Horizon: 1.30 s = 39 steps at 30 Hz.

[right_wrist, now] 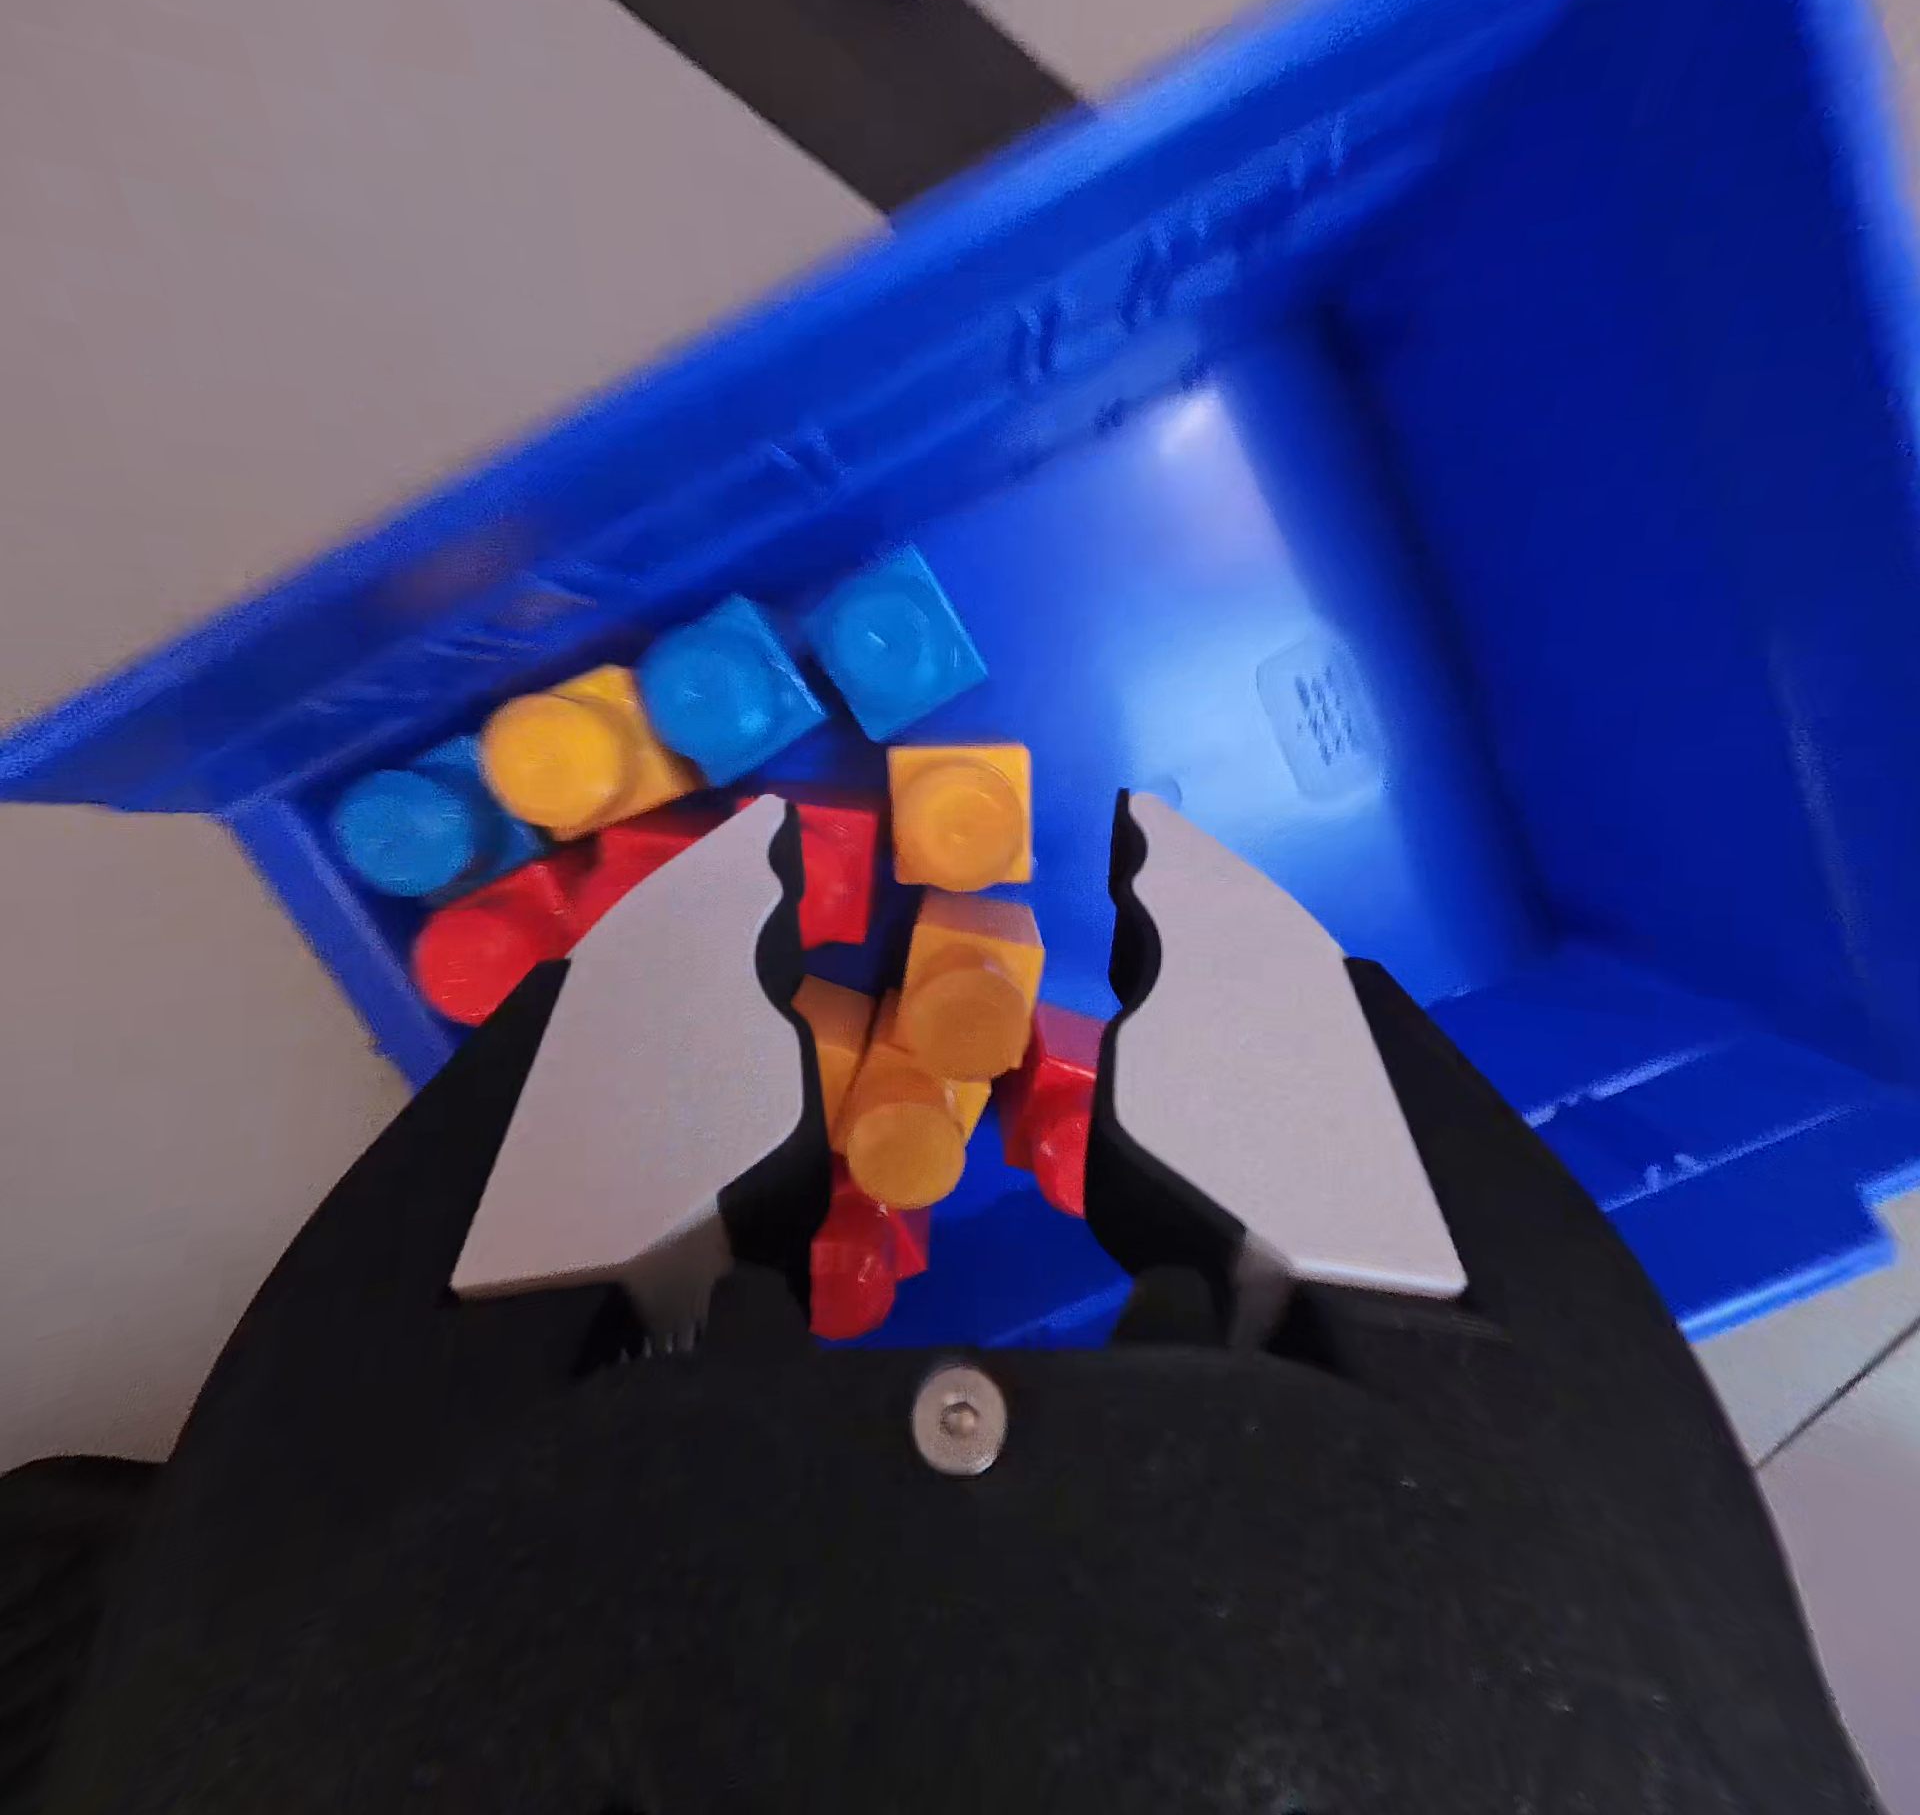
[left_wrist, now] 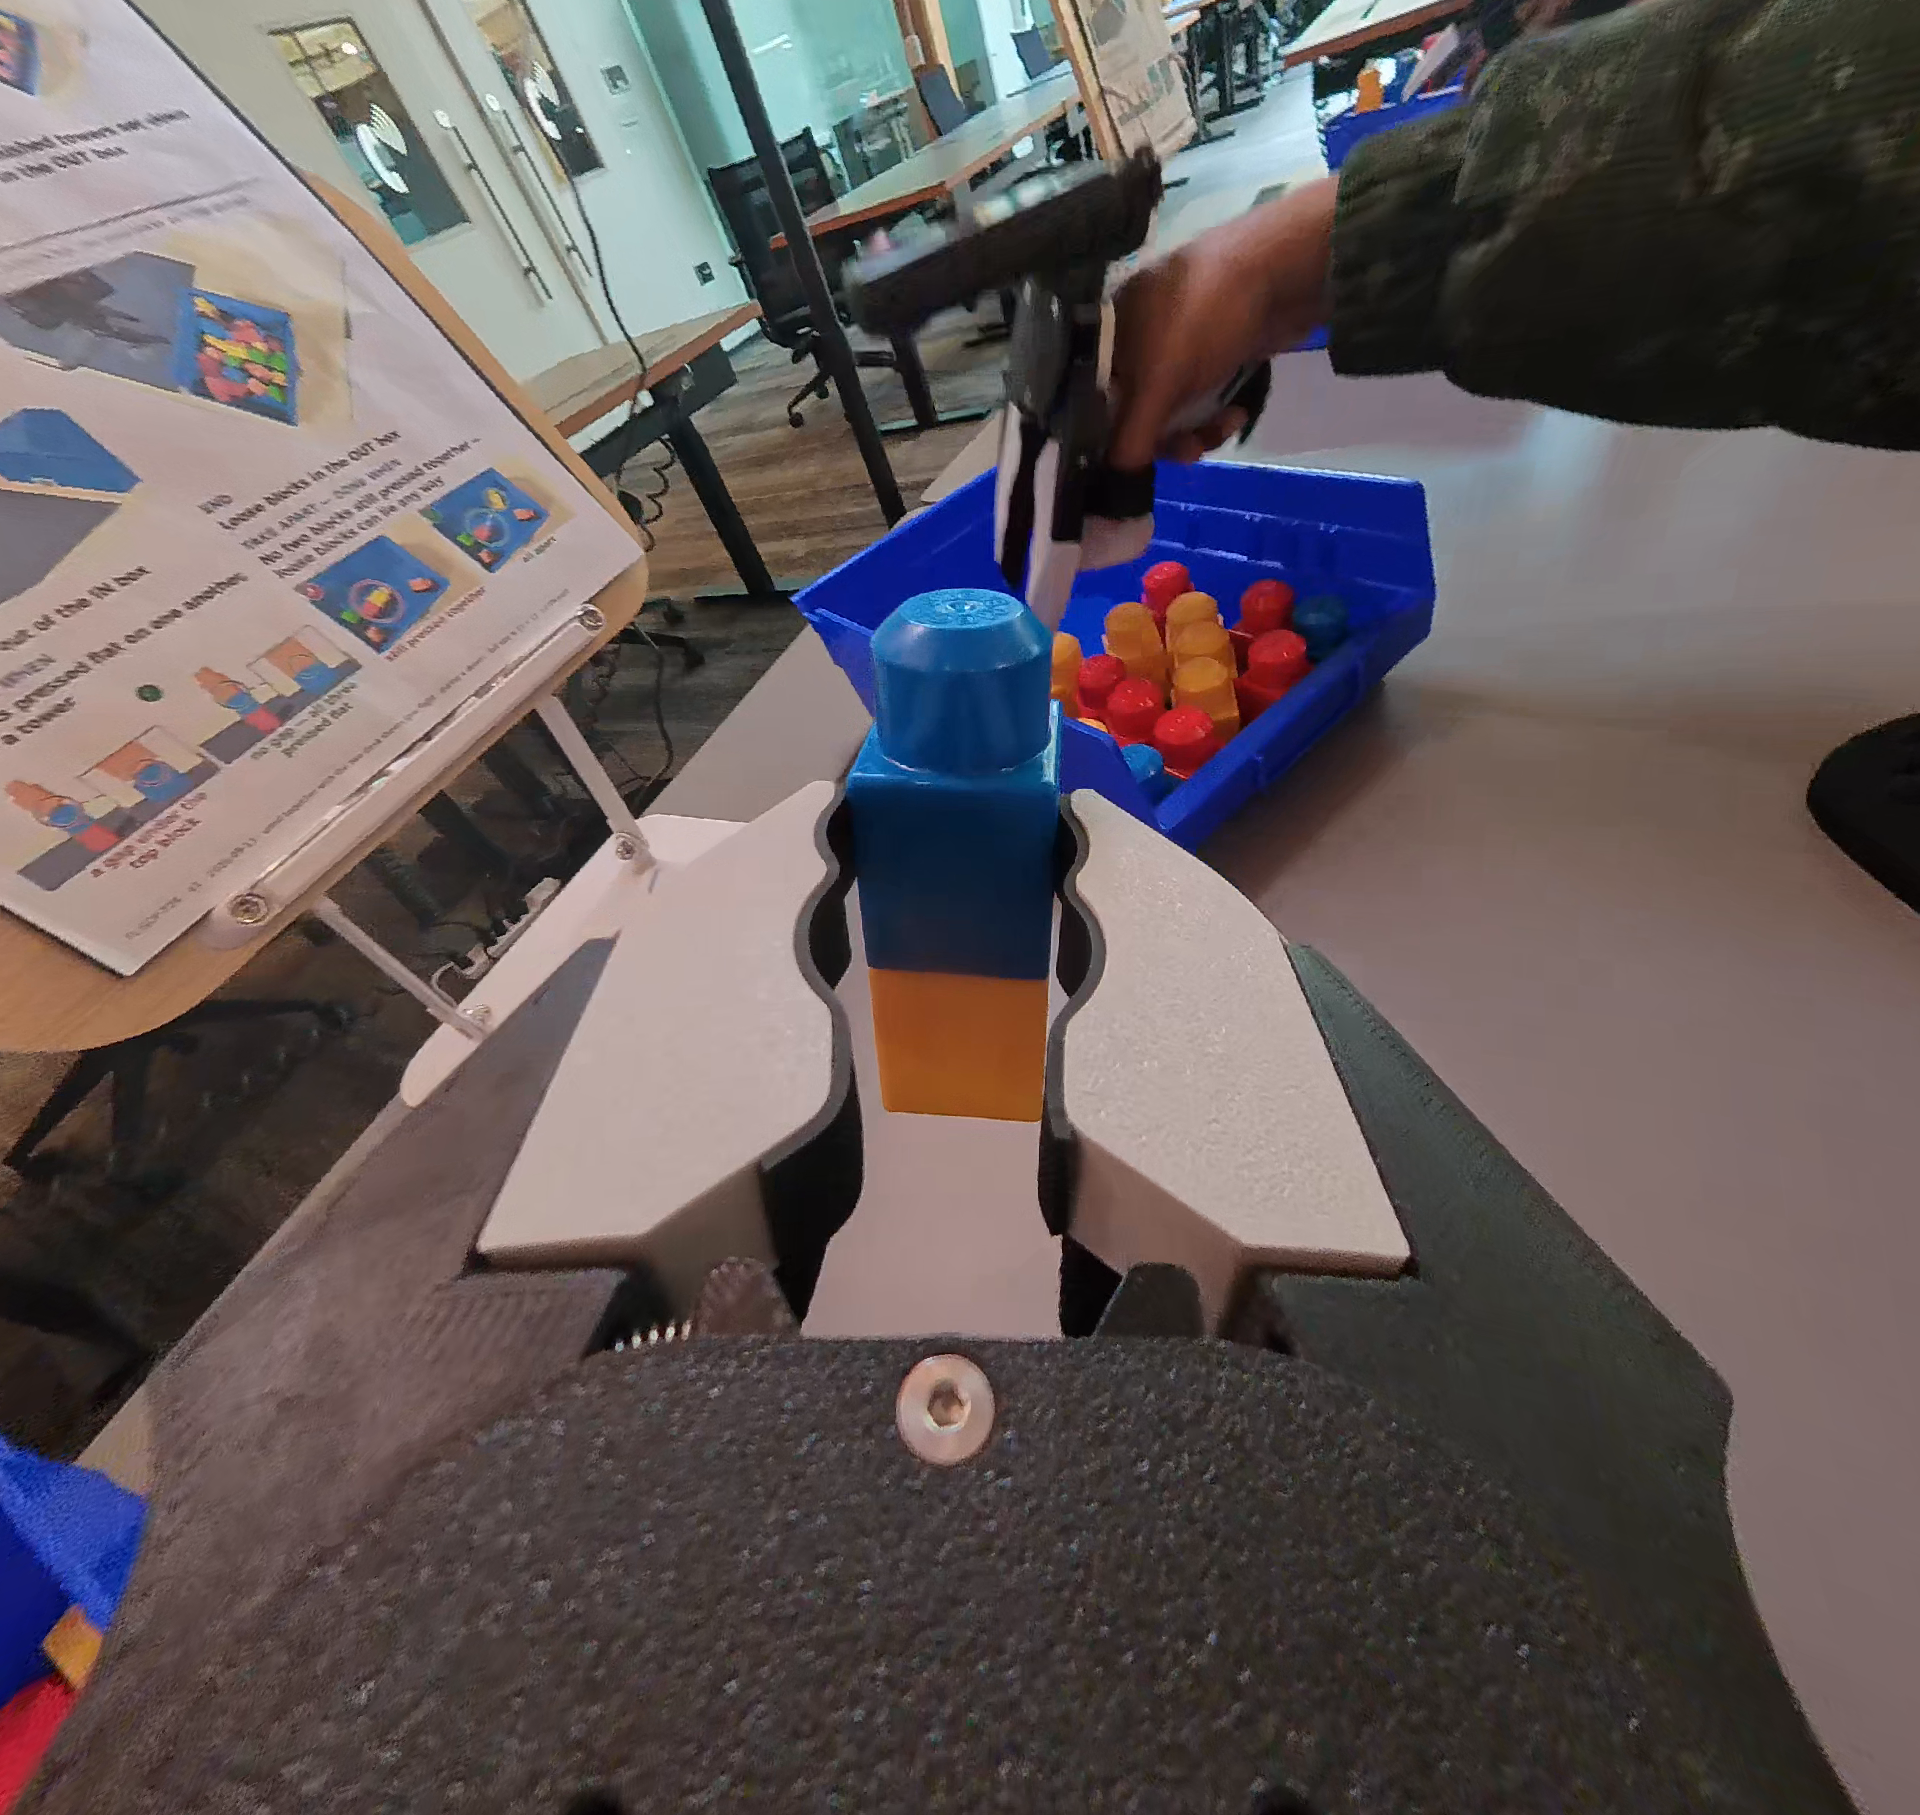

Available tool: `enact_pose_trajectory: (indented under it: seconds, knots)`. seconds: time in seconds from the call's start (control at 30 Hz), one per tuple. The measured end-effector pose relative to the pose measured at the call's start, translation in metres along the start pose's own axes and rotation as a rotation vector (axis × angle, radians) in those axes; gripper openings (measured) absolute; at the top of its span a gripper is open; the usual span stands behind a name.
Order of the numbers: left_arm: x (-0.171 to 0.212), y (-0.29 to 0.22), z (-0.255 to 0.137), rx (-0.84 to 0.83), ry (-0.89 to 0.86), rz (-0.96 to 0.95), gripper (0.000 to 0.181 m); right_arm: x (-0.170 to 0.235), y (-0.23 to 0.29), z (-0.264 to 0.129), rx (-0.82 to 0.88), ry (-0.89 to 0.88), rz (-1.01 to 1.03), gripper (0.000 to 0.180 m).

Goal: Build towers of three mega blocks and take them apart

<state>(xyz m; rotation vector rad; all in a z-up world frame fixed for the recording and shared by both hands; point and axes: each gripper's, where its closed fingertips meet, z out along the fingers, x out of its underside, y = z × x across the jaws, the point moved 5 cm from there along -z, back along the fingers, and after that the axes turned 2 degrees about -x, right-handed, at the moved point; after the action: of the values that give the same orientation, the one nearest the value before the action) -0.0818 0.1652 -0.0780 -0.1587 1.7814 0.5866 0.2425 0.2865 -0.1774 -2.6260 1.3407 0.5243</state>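
On a pale grey table (left_wrist: 1558,934) in an open office, the left gripper (left_wrist: 951,809) clamps a blue block (left_wrist: 956,861) stacked on an orange block (left_wrist: 961,1038), while the right gripper (right_wrist: 951,809) hangs open, empty, over the blue bin (right_wrist: 1558,622) of loose blocks (right_wrist: 727,685) near the table's edge.

Printed instruction sheet (left_wrist: 208,435) with photos on tilted wooden stand, left. Blurred embossed marks on blue bin (right_wrist: 1558,518) wall; unreadable.

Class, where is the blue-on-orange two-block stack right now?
In the left wrist view, the blue-on-orange stack stands upright on the table between the left claw's fingers, in front of the blue bin.
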Motion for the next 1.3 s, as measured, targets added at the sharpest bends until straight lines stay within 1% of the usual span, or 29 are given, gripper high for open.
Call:
enact_pose_trajectory:
  seconds: [0.1,0.17,0.23,0.33,0.43,0.5,0.53,0.57,0.67,0.77,0.8,0.83,0.87,0.97,1.0,1.07,1.1,1.13,1.17,1.23,1.3]
  knots:
    - [0.006,-0.009,0.009,0.054,0.033,0.004,0.036,-0.027,0.044,-0.040,-0.089,-0.204,-0.189,0.059]
    - [0.010,-0.019,0.016,0.108,0.063,0.018,0.036,-0.038,0.093,-0.068,-0.190,-0.326,-0.376,0.058]
    - [0.014,-0.031,0.023,0.159,0.099,0.040,0.036,-0.040,0.143,-0.088,-0.281,-0.391,-0.538,0.057]
    - [0.018,-0.050,0.034,0.235,0.158,0.084,0.036,-0.032,0.203,-0.097,-0.342,-0.372,-0.734,0.058]
    - [0.022,-0.066,0.041,0.289,0.215,0.126,0.036,-0.022,0.241,-0.087,-0.359,-0.314,-0.849,0.056]
    - [0.022,-0.074,0.045,0.317,0.218,0.138,0.036,-0.016,0.253,-0.077,-0.350,-0.277,-0.896,0.047]
    - [0.022,-0.075,0.046,0.323,0.224,0.137,0.036,-0.013,0.256,-0.072,-0.344,-0.259,-0.919,0.034]
    - [0.024,-0.076,0.046,0.326,0.234,0.139,0.036,-0.012,0.258,-0.069,-0.327,-0.259,-0.931,0.033]
    - [0.024,-0.075,0.047,0.325,0.182,0.141,0.037,-0.010,0.256,-0.070,-0.310,-0.267,-0.936,0.033]
    - [0.032,-0.070,0.048,0.307,0.195,0.138,0.054,-0.011,0.248,-0.075,-0.296,-0.279,-0.911,0.032]
    - [0.036,-0.069,0.050,0.302,0.211,0.136,0.054,-0.012,0.246,-0.077,-0.299,-0.287,-0.900,0.032]
    - [0.042,-0.069,0.052,0.296,0.228,0.146,0.040,-0.012,0.243,-0.079,-0.304,-0.295,-0.890,0.032]
    - [0.045,-0.070,0.055,0.297,0.220,0.152,0.036,-0.011,0.241,-0.081,-0.310,-0.299,-0.880,0.032]
    - [0.046,-0.070,0.056,0.355,0.140,0.060,0.036,-0.009,0.236,-0.083,-0.331,-0.312,-0.853,0.032]
    - [0.049,-0.068,0.055,0.363,0.140,0.049,0.035,-0.009,0.235,-0.084,-0.336,-0.329,-0.845,0.032]
    - [0.083,-0.058,0.055,0.317,0.345,0.092,0.035,-0.012,0.230,-0.093,-0.351,-0.383,-0.820,0.032]
    - [0.098,-0.054,0.055,0.316,0.366,0.065,0.035,-0.015,0.226,-0.102,-0.363,-0.431,-0.796,0.032]
    - [0.107,-0.049,0.055,0.324,0.341,-0.011,0.035,-0.019,0.219,-0.112,-0.364,-0.475,-0.770,0.032]
    - [0.115,-0.042,0.054,0.317,0.331,-0.093,0.035,-0.023,0.210,-0.121,-0.335,-0.512,-0.744,0.032]
    - [0.126,-0.027,0.051,0.284,0.303,-0.207,0.035,-0.031,0.185,-0.134,-0.225,-0.569,-0.687,0.032]
    - [0.128,-0.010,0.044,0.222,0.228,-0.278,0.035,-0.038,0.150,-0.139,-0.068,-0.586,-0.600,0.032]
